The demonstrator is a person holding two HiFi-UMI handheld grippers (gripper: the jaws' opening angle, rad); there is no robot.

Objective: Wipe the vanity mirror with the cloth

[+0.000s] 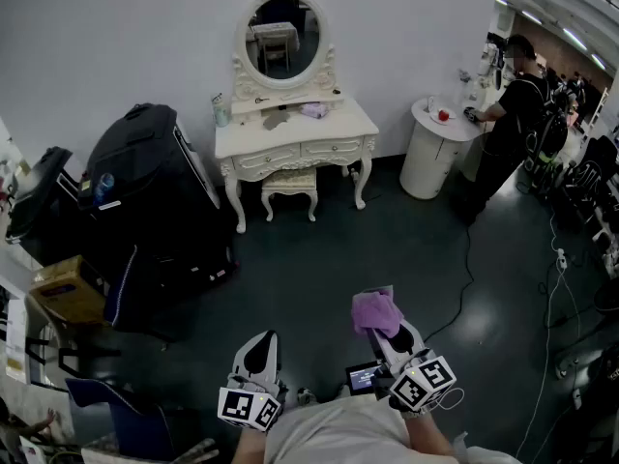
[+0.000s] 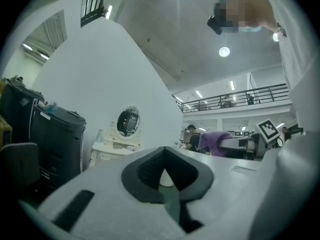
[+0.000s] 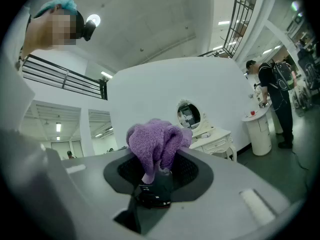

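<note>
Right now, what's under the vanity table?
A small white stool stands tucked between the front legs of the vanity table. Nothing else shows there from the head view, but the stool and the tabletop cover the floor and wall behind them.

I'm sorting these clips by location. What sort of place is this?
Probably an indoor hall staged as a bedroom corner, not a real home: a white vanity table with an oval mirror against a partition wall, a railed mezzanine overhead, cables trailing over the dark floor.
</note>
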